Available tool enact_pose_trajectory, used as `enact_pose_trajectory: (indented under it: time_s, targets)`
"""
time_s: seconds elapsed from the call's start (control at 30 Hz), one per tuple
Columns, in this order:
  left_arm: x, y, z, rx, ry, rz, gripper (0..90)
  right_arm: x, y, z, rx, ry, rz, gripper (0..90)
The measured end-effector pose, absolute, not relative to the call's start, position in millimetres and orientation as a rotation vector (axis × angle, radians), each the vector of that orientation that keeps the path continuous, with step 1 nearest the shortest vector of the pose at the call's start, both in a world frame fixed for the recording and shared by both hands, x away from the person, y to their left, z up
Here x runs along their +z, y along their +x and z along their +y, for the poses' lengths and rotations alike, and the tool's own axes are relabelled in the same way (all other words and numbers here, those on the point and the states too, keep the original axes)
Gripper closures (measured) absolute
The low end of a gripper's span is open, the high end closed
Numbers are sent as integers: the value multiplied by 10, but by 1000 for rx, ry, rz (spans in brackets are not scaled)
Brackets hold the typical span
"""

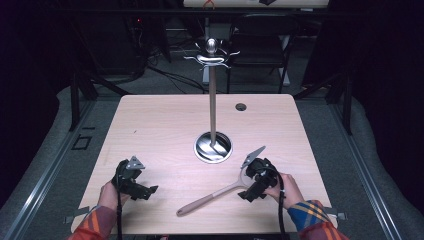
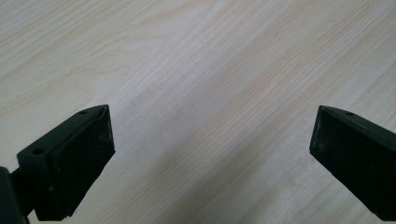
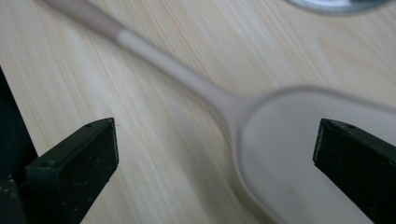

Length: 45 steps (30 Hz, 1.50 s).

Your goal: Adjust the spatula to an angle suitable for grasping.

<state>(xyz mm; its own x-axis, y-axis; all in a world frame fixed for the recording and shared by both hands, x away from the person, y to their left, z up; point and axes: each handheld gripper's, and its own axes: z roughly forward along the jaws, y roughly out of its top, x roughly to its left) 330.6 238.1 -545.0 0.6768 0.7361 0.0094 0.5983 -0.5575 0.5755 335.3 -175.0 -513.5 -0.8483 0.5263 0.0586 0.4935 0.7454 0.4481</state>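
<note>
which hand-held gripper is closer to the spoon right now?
Right. The right hand-held gripper hovers over the spoon at its bowl end, jaws open. The left hand-held gripper sits apart, off the handle tip's left, over bare table.

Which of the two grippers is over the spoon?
The right gripper. Its open jaws stand over the spoon, near where the bowl meets the handle. The left gripper, also open, has the bare table beneath it.

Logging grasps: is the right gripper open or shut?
Open: the right gripper's jaws stand wide apart above the spoon, gripping nothing.
</note>
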Motion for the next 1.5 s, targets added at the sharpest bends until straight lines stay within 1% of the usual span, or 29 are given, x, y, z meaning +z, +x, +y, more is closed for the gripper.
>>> enact_pose_trajectory:
  time_s: [0.13, 0.2, 0.3, 0.47, 0.5, 0.53, 0.57, 0.6, 0.67, 0.77, 0.8, 0.83, 0.93, 0.97, 1.0, 1.1, 1.5]
  targets:
    - [-5431, 3302, 2388, 344, 2347, 1022, 0, -5114, 3374, -1493, 704, 758, 2896, 0]
    - [-5421, 3297, 2394, 346, 2337, 1023, 0, -5152, 3413, -1430, 632, 711, 2919, 0]
    - [-5420, 3295, 2395, 349, 2337, 1021, 0, -5238, 3490, -1430, 592, 715, 2948, 0]
    - [-5405, 3292, 2385, 346, 2346, 994, 0, -5281, 3561, -1422, 610, 727, 2974, 1]
    - [-5410, 3287, 2377, 352, 2341, 996, 0, -5302, 3557, -1370, 590, 699, 2986, 23]
    - [-5410, 3285, 2375, 352, 2340, 995, 0, -5302, 3557, -1370, 590, 699, 2986, 23]
    - [-5408, 3285, 2375, 349, 2340, 991, 0, -5332, 3561, -1326, 565, 679, 3006, 64]
    - [-5408, 3285, 2375, 349, 2340, 991, 0, -5332, 3561, -1326, 565, 679, 3006, 64]
    - [-5405, 3286, 2380, 340, 2343, 986, 0, -5359, 3570, -1301, 547, 666, 3013, 134]
    - [-5409, 3289, 2381, 344, 2344, 988, 0, -5377, 3591, -1295, 512, 647, 3007, 144]
    - [-5410, 3290, 2381, 344, 2343, 988, 0, -5393, 3592, -1299, 518, 659, 3005, 155]
    - [-5403, 3290, 2383, 335, 2347, 985, 0, -5416, 3596, -1301, 515, 678, 2996, 184]
    - [-5406, 3282, 2373, 346, 2338, 990, 0, -5438, 3602, -1305, 520, 681, 2998, 209]
    - [-5405, 3281, 2371, 346, 2338, 989, 0, -5435, 3596, -1301, 508, 680, 2983, 248]
    - [-5403, 3281, 2371, 345, 2342, 986, 0, -5435, 3596, -1301, 508, 680, 2983, 248]
    - [-5409, 3287, 2368, 337, 2350, 987, 0, -5421, 3583, -1288, 474, 665, 2956, 326]
    - [-5419, 3287, 2364, 346, 2357, 993, 0, -5427, 3560, -1278, 475, 655, 2943, 382]
